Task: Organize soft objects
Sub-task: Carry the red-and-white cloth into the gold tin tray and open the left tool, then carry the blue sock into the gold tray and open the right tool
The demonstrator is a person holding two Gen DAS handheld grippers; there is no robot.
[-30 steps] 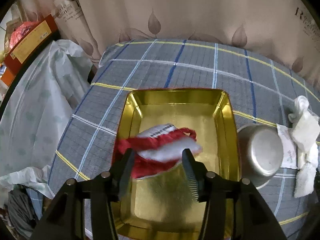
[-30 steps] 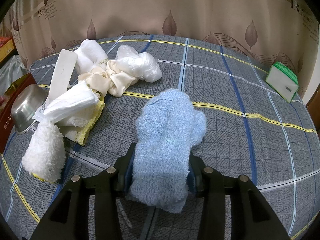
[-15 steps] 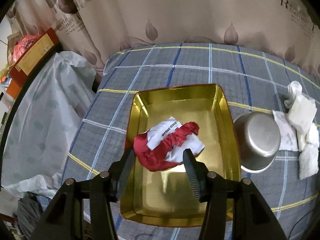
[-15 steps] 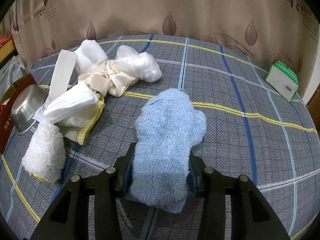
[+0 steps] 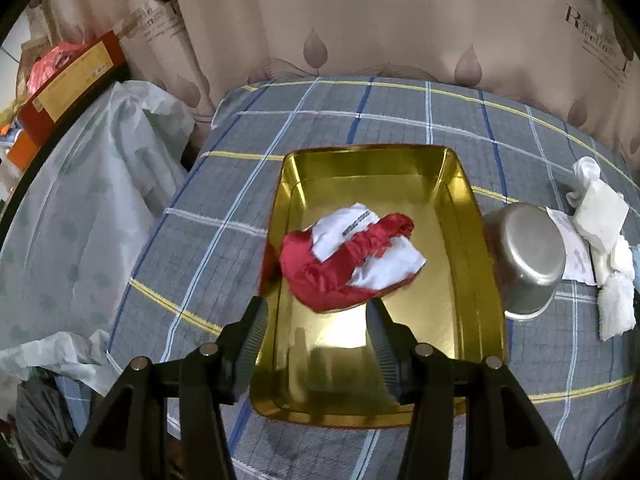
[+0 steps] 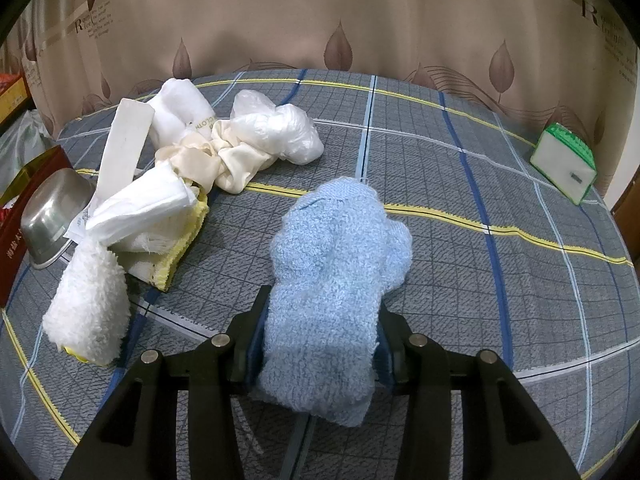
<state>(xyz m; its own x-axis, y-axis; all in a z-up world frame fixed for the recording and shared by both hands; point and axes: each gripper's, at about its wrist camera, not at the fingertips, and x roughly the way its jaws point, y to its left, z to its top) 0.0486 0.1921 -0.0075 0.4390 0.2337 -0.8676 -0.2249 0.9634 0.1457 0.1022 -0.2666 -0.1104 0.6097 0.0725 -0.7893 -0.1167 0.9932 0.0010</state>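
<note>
In the left wrist view a red and white cloth (image 5: 348, 260) lies in the gold tray (image 5: 476, 248) on the checked table. My left gripper (image 5: 316, 320) is open and empty, held above and just behind the cloth. In the right wrist view my right gripper (image 6: 320, 320) is shut on a fluffy light blue cloth (image 6: 336, 264), held low over the table. A pile of white and cream soft things (image 6: 192, 168) lies to its left, with a white fluffy roll (image 6: 90, 308) at the near end.
An upturned steel bowl (image 5: 524, 256) stands right of the tray, also in the right wrist view (image 6: 52, 220). A green and white pack (image 6: 564, 164) sits far right. A white plastic sheet (image 5: 80, 216) covers things off the table's left edge. A curtain hangs behind.
My left gripper has drawn back and up from the red and white cloth, which now lies free in the tray. The right gripper and blue cloth have not moved.
</note>
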